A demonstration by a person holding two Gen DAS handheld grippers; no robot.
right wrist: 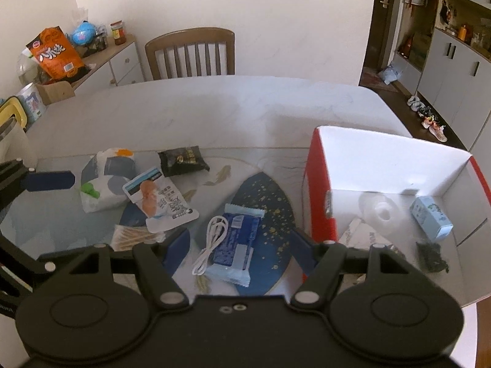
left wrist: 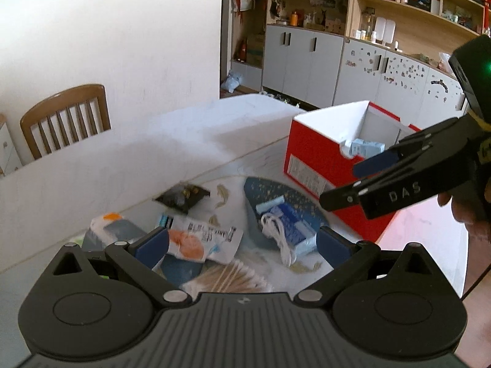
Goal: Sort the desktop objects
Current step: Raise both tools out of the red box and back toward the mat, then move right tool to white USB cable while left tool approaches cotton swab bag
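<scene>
1. Hovering wide open, the right claw (right wrist: 239, 251) has its blue pads apart with nothing between them; in the right wrist view, the blue wipes packet (right wrist: 233, 245) and the coiled white cable (right wrist: 211, 242) lie on the bench right below the gap, untouched.
2. Left claw (left wrist: 242, 245) spread just as wide and empty, above the orange-printed sachet (left wrist: 199, 239) and the cotton swabs (left wrist: 227, 279) at lower centre of the left wrist view.
3. Over at the right edge of that view, the right claw shows side-on, fingers parted, in front of the red box (left wrist: 319, 159).
4. Red box stands open-topped at the right of the right wrist view, white inside, holding a pale blue carton (right wrist: 431, 217), a clear tape roll (right wrist: 382, 210) and a dark clump (right wrist: 431, 257).
5. Clutter sits at centre left: black snack packet (right wrist: 184, 159), white pouch with an orange cap (right wrist: 104, 181), and the sachet touching the pouch's lower right.
6. Open room: the far half of the white bench (right wrist: 214, 107) is bare up to its rounded far edge, where a wooden chair (right wrist: 190, 52) stands.
7. Box's near red corner sits just beside the right claw's right-hand finger.
</scene>
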